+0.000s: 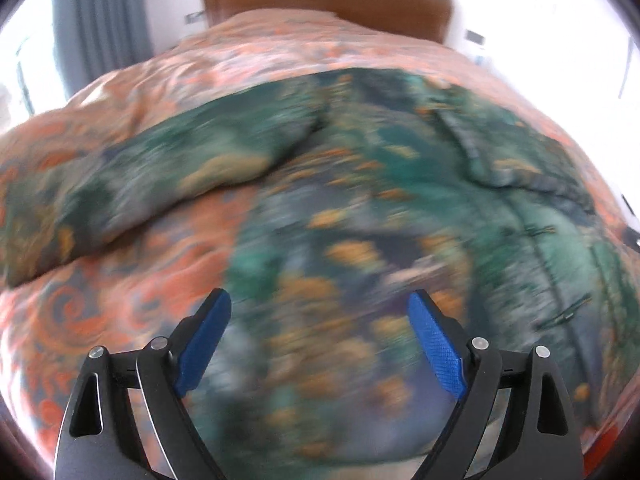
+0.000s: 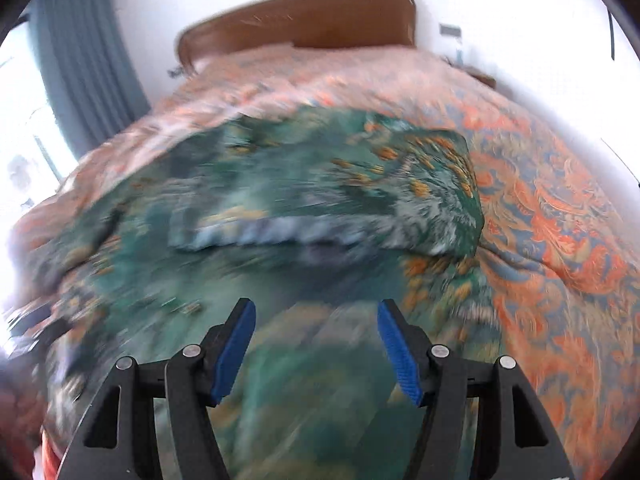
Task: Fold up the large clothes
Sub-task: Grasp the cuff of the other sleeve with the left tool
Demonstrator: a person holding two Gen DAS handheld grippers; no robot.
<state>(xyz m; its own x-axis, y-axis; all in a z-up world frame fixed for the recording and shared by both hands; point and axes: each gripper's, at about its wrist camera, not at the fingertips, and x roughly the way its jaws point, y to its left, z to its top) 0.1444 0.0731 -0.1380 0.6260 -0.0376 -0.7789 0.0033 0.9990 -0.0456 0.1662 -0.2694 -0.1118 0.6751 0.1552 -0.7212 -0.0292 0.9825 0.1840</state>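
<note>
Item: green print garment [image 1: 360, 184], spread mid-bed on orange bedspread [image 1: 120, 312], headboard [image 1: 328, 4] beyond.
Left gripper [image 1: 319, 304] & right gripper [image 2: 316, 312]: fingers spread, empty; we judge grasp pending; next needs hem pinch.

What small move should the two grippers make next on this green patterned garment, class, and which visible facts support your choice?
Probably lower both and close on the hem. The left gripper and right gripper are open, holding nothing, above the near part of the green garment, which lies spread on the orange bedspread. One sleeve still lies out sideways. Blur hides the exact edges.
</note>
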